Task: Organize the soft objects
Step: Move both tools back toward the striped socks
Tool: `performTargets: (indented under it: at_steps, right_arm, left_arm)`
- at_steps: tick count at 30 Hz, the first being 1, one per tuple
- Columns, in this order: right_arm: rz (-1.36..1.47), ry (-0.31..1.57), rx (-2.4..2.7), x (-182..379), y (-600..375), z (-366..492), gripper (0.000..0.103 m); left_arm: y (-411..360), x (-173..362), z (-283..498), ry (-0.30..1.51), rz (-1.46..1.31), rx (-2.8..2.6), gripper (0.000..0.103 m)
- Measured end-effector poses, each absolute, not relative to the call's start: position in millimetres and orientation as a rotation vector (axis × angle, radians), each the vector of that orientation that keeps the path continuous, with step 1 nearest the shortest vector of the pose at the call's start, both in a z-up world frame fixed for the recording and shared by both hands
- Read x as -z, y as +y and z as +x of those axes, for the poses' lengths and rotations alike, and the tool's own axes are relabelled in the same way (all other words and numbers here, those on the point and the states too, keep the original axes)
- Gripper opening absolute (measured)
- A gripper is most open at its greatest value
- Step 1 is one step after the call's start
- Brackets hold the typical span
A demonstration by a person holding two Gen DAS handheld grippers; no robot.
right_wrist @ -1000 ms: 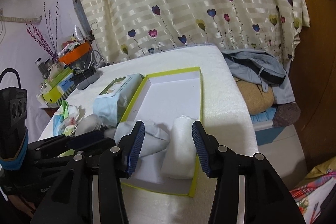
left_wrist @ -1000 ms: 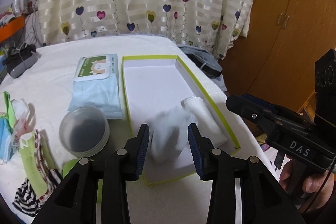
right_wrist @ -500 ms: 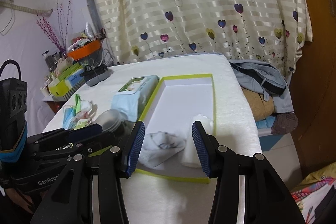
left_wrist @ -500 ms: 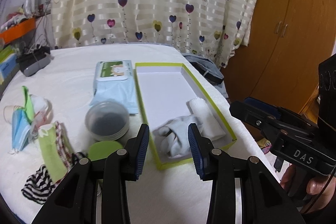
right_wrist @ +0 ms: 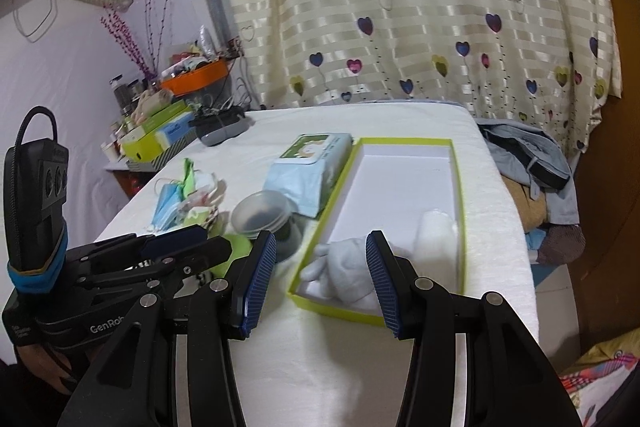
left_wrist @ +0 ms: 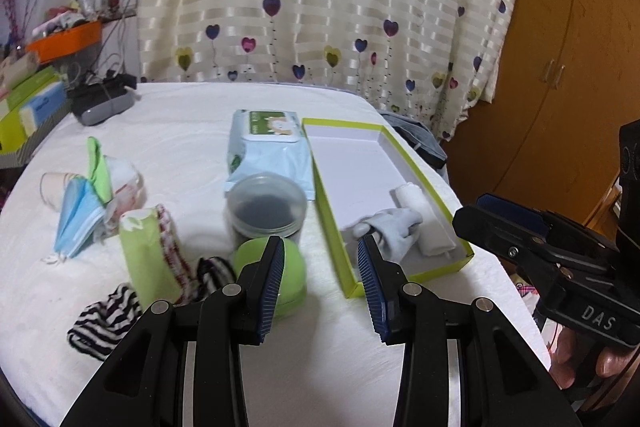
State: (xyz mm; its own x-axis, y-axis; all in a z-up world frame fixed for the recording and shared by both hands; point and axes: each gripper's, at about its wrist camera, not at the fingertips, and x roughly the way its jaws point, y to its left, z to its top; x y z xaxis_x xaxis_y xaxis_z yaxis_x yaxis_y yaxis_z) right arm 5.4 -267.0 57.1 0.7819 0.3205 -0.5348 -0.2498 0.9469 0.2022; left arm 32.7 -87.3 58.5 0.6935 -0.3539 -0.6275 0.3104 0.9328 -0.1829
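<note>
The box (left_wrist: pixel 429 183), white inside with a lime rim, lies on the white table (left_wrist: pixel 180 131). In its near end a pale sock (left_wrist: pixel 394 225) lies crumpled, touching a rolled white towel (left_wrist: pixel 424 219) along the far-side wall. Left of the box stand a wipes pack (left_wrist: pixel 268 143) and a clear jar (left_wrist: pixel 264 205); further left lie masks (left_wrist: pixel 78 215) and a striped sock (left_wrist: pixel 104 319). The left gripper (left_wrist: pixel 318 263) and right gripper (right_wrist: pixel 320 267) both hang above the table short of the box, jaws wide apart, holding nothing.
</note>
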Motion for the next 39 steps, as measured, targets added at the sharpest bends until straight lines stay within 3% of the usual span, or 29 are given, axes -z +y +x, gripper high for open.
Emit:
performTargets:
  at_steps: [29,39]
  right_arm:
    - [0.025,0.646,-0.48,-42.3,-183.1,-8.8,0.048]
    - [0.022,0.693,-0.527,-27.3,-165.3,-6.9,0.048]
  left_arm:
    - [22.0,-40.9,12.8,0.71,-0.155,0.148,0.037]
    - [48.6,-23.8,16.5,0.743,-0.169,0.099,0.044]
